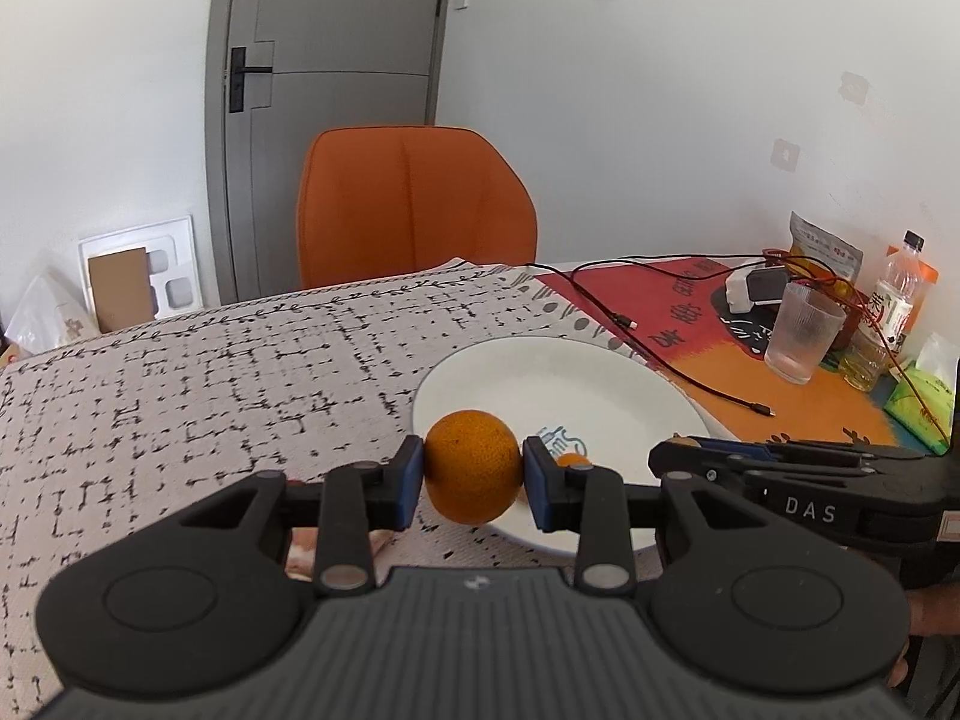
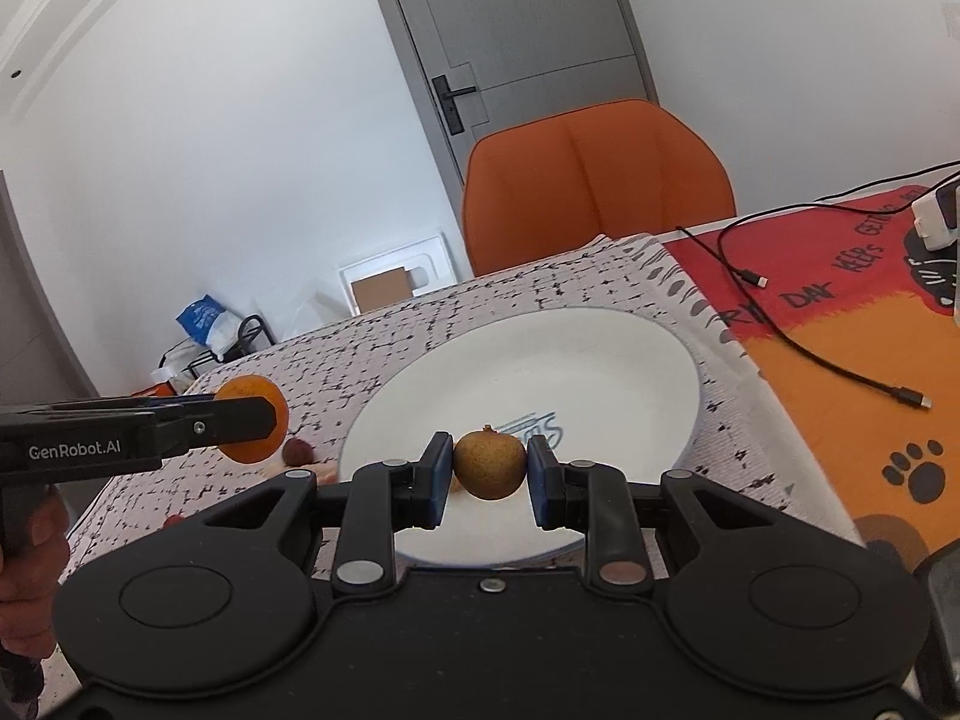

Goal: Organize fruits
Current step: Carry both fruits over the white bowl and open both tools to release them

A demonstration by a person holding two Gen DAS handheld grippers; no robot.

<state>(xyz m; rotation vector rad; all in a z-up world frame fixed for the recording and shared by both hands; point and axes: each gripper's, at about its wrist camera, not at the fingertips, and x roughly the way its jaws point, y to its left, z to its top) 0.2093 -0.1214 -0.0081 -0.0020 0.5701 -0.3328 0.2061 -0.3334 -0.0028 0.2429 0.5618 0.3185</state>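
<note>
orange (image 1: 472,467) clenched in left gripper (image 1: 473,474), at plate (image 1: 600,372) rim.
right gripper (image 2: 489,468) grasps small brown fruit (image 2: 489,463), possibly a longan, above plate.

A: Where's the orange (image 1: 472,467)?
B: Round, dimpled, lifted over the white plate (image 1: 600,378)'s near rim.
A: And the small brown fruit (image 2: 489,463)?
B: Speckled, stem nub up, held above the plate's middle. A reddish one (image 2: 297,451) lies beside the plate.
</note>
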